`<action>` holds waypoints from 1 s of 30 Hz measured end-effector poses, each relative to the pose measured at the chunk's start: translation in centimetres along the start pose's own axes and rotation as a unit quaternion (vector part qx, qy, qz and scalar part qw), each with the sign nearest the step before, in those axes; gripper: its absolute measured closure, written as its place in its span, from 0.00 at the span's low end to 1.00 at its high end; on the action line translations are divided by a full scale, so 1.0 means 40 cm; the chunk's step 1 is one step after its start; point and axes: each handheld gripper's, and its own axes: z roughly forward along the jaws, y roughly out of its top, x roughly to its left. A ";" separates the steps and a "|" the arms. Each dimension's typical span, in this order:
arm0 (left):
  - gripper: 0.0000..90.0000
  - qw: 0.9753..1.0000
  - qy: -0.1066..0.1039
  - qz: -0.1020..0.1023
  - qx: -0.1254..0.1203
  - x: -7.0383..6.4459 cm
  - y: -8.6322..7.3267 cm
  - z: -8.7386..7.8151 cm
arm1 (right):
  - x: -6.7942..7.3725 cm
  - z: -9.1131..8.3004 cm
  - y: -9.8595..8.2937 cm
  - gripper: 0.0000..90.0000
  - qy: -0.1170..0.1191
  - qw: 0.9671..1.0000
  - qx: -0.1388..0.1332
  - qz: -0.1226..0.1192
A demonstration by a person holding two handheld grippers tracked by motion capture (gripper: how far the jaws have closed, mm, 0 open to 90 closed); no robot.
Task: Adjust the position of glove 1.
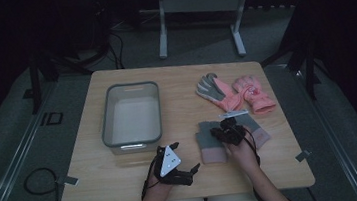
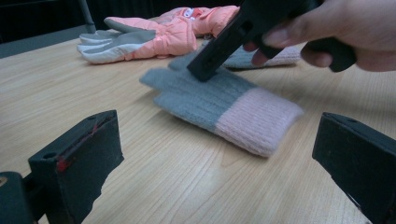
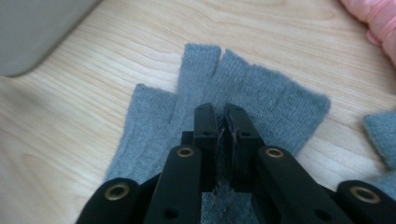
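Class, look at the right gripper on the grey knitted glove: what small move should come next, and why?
Probably lift slightly. The right gripper has its jaws pinched on the grey knitted glove with the pink cuff, which lies flat on the wooden table; the grey plastic bin stands empty nearby.

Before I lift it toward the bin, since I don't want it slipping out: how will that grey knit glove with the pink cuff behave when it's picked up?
The grey knit glove lies flat and soft on the table, so it will probably droop from wherever it is pinched. The right gripper is shut on a fold of its fuzzy knit, which likely grips well. It looks light and unlikely to roll.
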 end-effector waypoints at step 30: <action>0.01 1.000 0.003 -0.001 0.000 0.000 0.000 0.001 | -0.250 -0.135 -0.016 0.73 -0.022 0.996 -0.013 -0.087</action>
